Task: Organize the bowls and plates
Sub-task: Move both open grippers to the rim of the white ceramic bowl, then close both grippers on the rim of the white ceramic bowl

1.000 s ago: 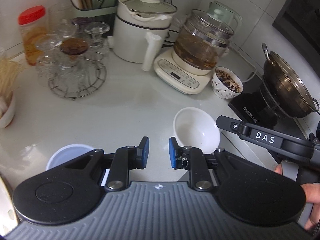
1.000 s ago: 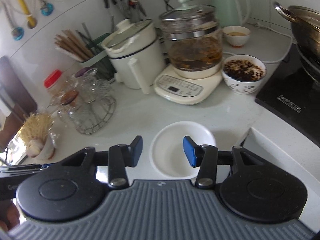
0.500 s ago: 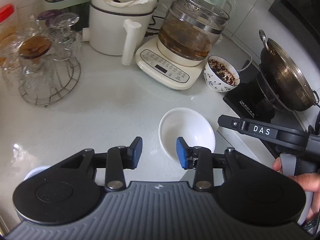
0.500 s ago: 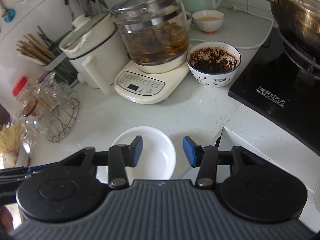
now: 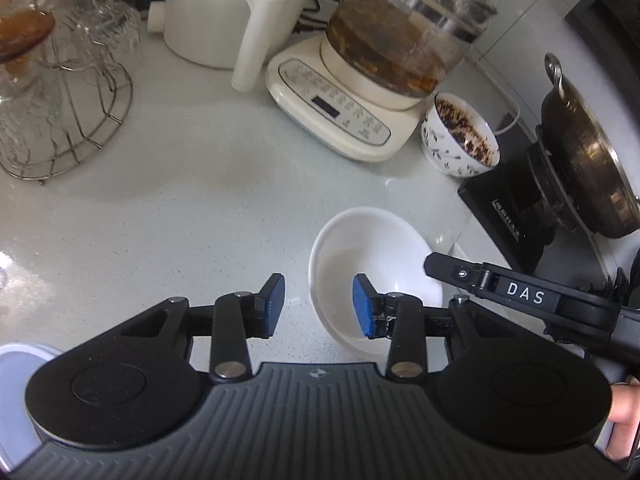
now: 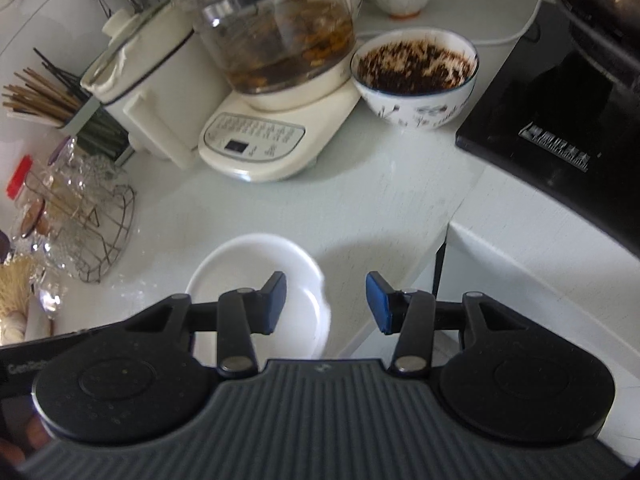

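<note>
Both grippers straddle the same plain white round ceramic bowl (image 5: 372, 264), which sits empty and upright on the pale speckled stone countertop (image 5: 180, 208), near the counter's step edge.

Left gripper (image 5: 319, 306): jaws apart, nothing between the pads; the bowl's near-left rim lies in the gap, with one blue pad inside the rim line and the other outside it. Right gripper (image 6: 326, 302): jaws apart and empty; the bowl's right rim falls in its gap, bowl body off to the left.

The bowl is round, so it has no long axis and a rim pinch works from either side. Both look about equally near.

Room is tight: a patterned bowl of dark flakes (image 5: 460, 136) and a black induction hob (image 5: 508, 216) stand close beyond, and a cream kettle base with glass pot (image 5: 340, 112) behind.
</note>
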`<state>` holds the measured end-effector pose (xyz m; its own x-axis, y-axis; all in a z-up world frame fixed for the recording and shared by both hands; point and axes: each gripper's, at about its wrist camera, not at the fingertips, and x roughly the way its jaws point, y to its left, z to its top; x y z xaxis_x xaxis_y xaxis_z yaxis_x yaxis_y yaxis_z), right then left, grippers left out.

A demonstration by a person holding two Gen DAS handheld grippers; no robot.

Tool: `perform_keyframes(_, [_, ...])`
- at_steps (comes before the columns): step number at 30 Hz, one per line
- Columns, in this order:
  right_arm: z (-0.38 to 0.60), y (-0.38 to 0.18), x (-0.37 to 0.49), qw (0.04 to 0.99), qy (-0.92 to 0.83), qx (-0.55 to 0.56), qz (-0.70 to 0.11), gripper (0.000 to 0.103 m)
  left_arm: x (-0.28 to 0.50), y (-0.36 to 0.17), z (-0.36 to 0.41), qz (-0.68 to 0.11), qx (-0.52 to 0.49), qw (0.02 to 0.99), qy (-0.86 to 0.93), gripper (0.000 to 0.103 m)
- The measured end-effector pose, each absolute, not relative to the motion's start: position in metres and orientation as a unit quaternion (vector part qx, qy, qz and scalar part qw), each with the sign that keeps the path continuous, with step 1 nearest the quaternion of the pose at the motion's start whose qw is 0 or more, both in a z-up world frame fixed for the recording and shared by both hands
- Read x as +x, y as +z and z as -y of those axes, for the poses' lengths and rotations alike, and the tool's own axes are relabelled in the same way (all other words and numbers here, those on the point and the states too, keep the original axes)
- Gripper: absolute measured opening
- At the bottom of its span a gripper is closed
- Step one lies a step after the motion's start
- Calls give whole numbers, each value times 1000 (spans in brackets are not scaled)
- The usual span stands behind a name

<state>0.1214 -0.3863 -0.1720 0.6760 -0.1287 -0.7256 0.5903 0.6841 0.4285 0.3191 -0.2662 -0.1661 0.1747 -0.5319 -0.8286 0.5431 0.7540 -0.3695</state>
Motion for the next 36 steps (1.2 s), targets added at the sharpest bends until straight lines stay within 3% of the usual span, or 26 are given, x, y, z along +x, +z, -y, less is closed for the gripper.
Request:
perform_keyframes(8, [385, -187, 131, 842, -196, 357, -355, 38, 325, -184, 274, -562, 7, 750, -348, 41])
perform_keyframes(11, [388, -190, 134, 837, -199, 363, -357, 23, 327, -186, 275, -564, 10, 748, -350, 35])
perform_keyframes(15, [390, -193, 135, 833, -200, 374, -356, 19, 331, -189, 276, -567, 7, 749, -342, 22])
perform_keyframes(24, [389, -193, 135, 834, -195, 378, -352, 12, 334, -195, 277, -574, -6, 741, -349, 9])
perform_keyframes(36, [384, -185, 131, 843, -185, 364, -351, 8, 329, -186, 265, -563, -17, 749, -350, 8])
